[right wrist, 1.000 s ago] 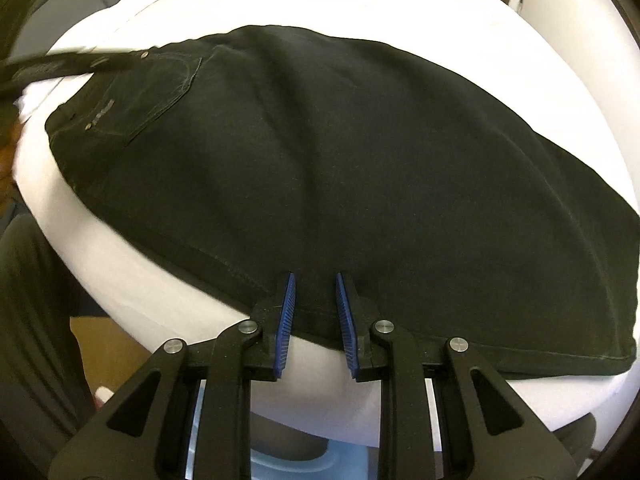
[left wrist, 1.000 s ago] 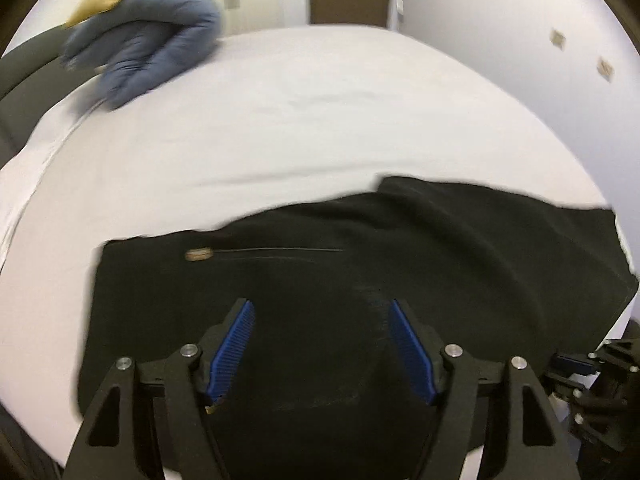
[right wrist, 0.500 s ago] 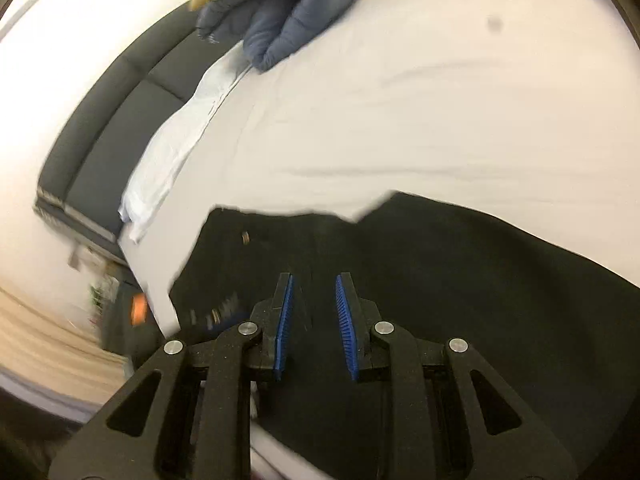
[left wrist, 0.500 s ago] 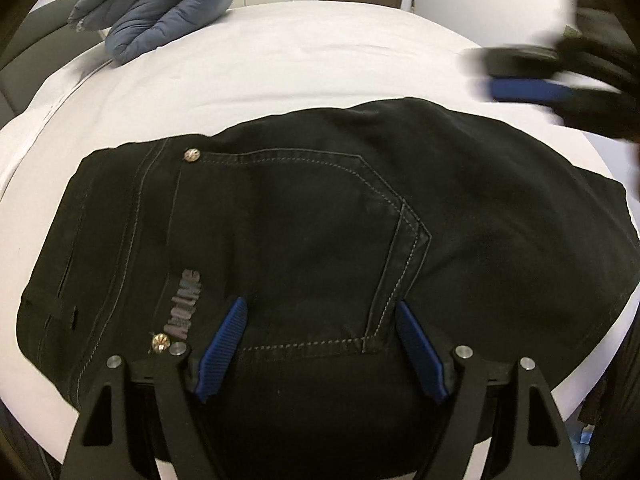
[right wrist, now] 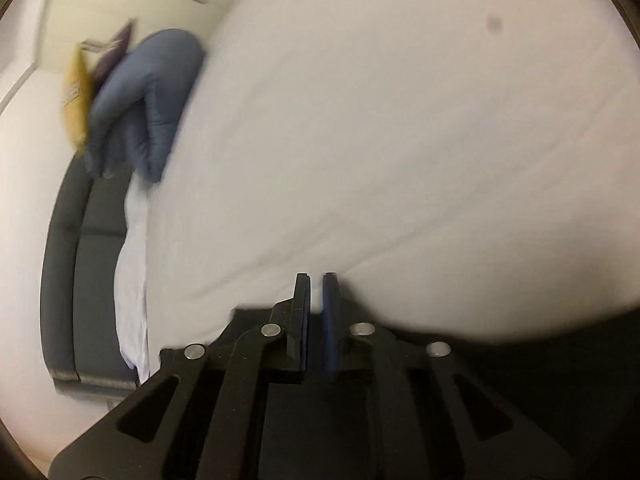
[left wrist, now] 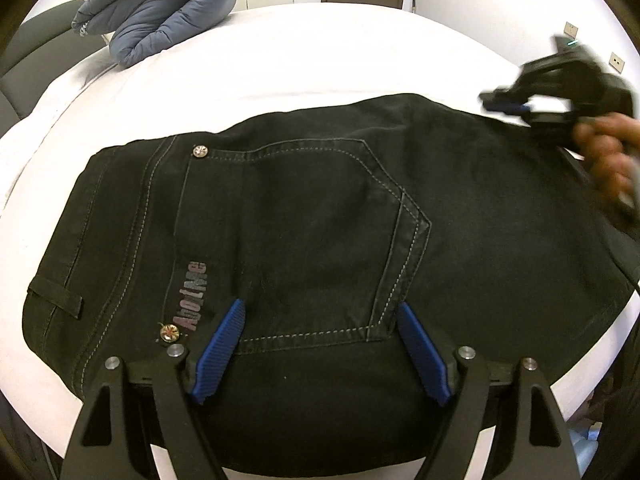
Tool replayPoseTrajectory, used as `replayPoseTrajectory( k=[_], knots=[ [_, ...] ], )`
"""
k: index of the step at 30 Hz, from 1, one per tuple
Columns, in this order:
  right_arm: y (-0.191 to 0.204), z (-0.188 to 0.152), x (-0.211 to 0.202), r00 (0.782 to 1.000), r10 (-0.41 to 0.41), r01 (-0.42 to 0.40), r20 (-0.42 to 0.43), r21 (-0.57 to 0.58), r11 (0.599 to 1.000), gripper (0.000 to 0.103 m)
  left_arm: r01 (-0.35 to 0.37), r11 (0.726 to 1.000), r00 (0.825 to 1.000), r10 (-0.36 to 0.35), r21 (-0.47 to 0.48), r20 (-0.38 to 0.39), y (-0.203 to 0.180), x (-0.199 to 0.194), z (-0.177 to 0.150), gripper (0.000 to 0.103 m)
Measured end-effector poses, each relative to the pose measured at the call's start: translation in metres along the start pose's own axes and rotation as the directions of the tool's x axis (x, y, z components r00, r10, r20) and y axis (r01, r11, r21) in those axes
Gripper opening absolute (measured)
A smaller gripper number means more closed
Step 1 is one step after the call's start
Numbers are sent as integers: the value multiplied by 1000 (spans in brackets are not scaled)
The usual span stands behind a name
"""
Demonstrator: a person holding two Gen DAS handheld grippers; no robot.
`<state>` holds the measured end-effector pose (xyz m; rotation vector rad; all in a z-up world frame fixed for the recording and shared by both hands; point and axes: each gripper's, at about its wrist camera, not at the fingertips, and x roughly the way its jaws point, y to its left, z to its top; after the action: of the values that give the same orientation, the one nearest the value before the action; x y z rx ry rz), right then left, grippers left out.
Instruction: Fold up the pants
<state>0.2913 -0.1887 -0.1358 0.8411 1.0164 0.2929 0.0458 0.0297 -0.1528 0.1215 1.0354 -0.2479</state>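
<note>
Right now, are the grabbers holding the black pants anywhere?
No. The left gripper hangs open over the pants, near the back pocket. The right gripper, jaws just closing, has nothing between them.

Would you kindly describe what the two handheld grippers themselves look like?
Both the left gripper and the right gripper have matte black angular linkage arms with triangular cut-outs, silver round pivot pins and blue ribbed pads on the fingers. No cables or sleeves are clearly visible.
</note>
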Motion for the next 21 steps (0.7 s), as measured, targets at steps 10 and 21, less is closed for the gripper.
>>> replayPoseTrajectory(
  k=[10,21],
  knots=[
    [-99,-46,-73,998,54,-56,22,115,992,0,16,1000,999,-17,-12,-39,4,8,16,83],
    [-257,-48,-372,743,-404,72,533,536,841,8,-6,1000,999,5,-13,-53,5,16,26,86]
  ],
)
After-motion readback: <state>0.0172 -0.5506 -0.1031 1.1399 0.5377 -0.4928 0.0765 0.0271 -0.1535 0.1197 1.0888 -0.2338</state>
